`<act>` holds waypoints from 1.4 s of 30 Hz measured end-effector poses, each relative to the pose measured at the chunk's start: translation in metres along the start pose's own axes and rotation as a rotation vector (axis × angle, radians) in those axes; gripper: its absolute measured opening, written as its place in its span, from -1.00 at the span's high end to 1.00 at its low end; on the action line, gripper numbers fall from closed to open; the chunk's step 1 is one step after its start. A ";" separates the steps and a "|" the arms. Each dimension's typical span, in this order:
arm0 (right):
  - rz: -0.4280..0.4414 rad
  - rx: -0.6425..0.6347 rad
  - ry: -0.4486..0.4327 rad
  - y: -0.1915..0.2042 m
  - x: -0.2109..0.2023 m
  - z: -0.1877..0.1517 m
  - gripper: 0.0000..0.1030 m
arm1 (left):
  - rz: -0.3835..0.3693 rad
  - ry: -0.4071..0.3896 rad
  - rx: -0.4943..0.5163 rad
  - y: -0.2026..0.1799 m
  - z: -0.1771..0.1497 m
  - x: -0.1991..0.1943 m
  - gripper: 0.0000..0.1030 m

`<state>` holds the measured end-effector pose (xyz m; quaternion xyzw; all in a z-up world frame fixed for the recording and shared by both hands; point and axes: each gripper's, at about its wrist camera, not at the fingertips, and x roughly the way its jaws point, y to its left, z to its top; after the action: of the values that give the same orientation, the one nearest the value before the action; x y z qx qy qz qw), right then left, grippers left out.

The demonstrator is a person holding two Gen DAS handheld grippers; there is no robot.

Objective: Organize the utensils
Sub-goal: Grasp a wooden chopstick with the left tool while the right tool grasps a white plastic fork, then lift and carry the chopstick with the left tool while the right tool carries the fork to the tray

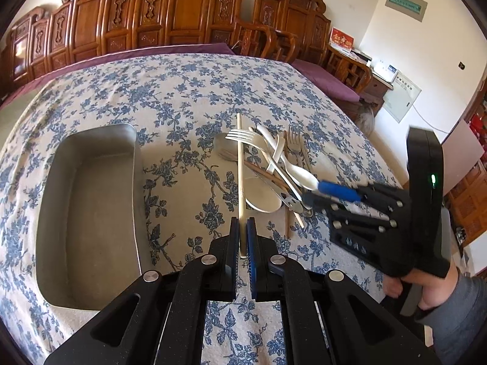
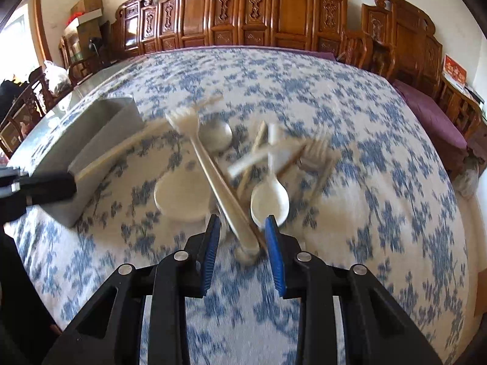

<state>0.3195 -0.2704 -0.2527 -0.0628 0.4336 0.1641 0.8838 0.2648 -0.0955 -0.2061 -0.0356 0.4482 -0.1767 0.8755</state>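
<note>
A pile of utensils lies on the floral tablecloth: a metal fork point(image 1: 243, 137), white spoons point(image 1: 299, 175), a grey spoon point(image 1: 225, 149), a second fork point(image 1: 293, 140) and chopsticks. My left gripper point(image 1: 242, 231) is shut on a pale chopstick point(image 1: 240, 167) that points away over the pile. My right gripper point(image 2: 240, 228) is open, its jaws on either side of the handle of the metal fork point(image 2: 219, 182); a white spoon point(image 2: 271, 200) lies just by its right finger. It shows in the left wrist view point(image 1: 310, 196) at the pile's near right. The right wrist view is blurred.
A metal tray point(image 1: 51, 182) sits on the table to the left of the pile, and shows in the right wrist view point(image 2: 76, 143). Carved wooden chairs point(image 1: 182, 15) line the far side. The table edge and a cabinet point(image 1: 401, 100) are to the right.
</note>
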 end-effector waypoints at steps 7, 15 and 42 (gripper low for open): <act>0.005 -0.056 0.001 0.012 0.017 0.024 0.36 | -0.038 -0.004 0.004 -0.001 0.002 -0.002 0.92; -0.013 -0.077 0.010 0.014 0.021 0.030 0.89 | -0.051 -0.032 0.009 -0.002 0.004 -0.013 0.92; 0.046 -0.049 -0.071 0.061 -0.061 0.040 0.92 | 0.105 -0.122 0.018 0.032 0.000 -0.090 0.92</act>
<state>0.2934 -0.2171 -0.1776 -0.0687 0.3989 0.1970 0.8929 0.2248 -0.0348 -0.1435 -0.0149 0.3939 -0.1319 0.9095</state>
